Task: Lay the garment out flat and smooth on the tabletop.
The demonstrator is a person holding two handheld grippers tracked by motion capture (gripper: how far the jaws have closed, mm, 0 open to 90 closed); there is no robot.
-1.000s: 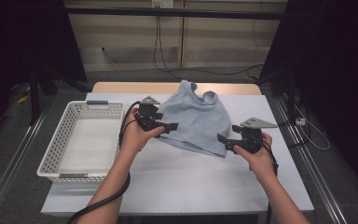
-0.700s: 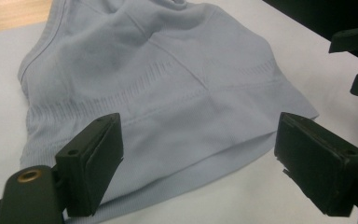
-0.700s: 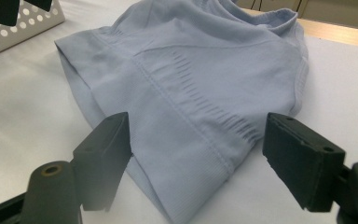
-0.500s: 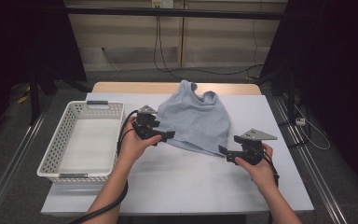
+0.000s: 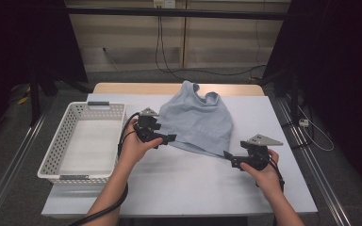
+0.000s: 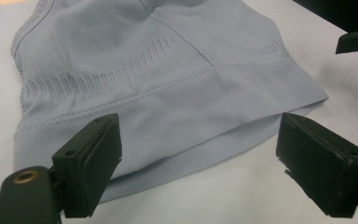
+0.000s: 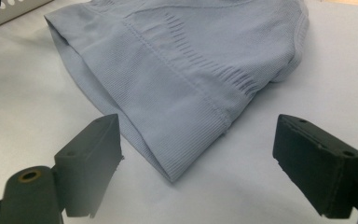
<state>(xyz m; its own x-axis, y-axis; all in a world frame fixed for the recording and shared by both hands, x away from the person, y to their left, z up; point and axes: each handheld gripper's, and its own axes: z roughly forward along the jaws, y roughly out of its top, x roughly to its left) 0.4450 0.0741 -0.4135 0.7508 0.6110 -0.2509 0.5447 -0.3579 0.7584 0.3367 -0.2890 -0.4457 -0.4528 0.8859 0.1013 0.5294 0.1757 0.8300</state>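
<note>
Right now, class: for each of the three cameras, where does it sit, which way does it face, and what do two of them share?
High view: above the person's side, facing forward and down on the table, basket and top; both forearms and claws show.
Left gripper view: on the left claw, facing the top's hem; its open jaws show.
Right gripper view: on the right claw, facing the hem's corner; its open jaws show.
Shared: the top.

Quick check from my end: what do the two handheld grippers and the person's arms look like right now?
Both are black, each with two blocky jaws ending in flat rectangular pads. The left gripper and the right gripper each carry a grey three-cornered plate on top. A black cable loops from the left one along the forearm. No sleeves show; the forearms are bare.
</note>
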